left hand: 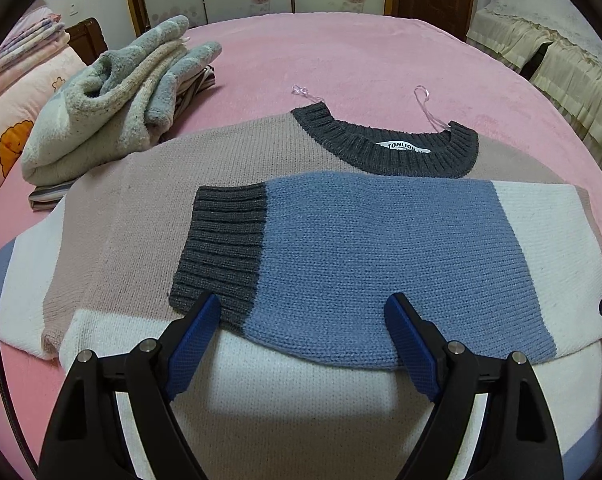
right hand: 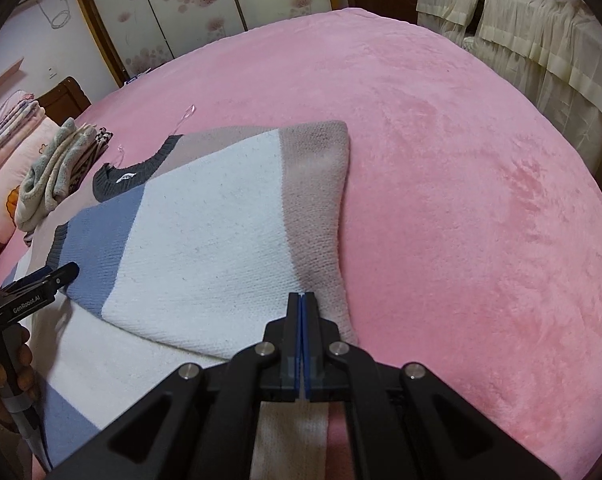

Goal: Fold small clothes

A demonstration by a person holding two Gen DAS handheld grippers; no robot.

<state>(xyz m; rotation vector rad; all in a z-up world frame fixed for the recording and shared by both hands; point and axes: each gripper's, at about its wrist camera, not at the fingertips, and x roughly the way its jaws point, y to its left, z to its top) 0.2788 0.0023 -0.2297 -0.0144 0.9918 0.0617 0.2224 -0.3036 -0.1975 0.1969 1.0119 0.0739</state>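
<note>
A small knit sweater in beige, white and blue with a dark grey collar lies flat on the pink bed. Its right sleeve, blue with a grey cuff, is folded across the chest. My left gripper is open and empty, its fingers over the sleeve's near edge. In the right wrist view my right gripper is shut at the sweater's folded right side near the beige band; whether cloth is pinched between the pads cannot be told. The left gripper shows there at the left.
A pile of folded clothes sits on the bed at the far left, next to pillows. The pink bedspread stretches to the right of the sweater. Wardrobe doors, a wooden door and cream-covered furniture stand beyond the bed.
</note>
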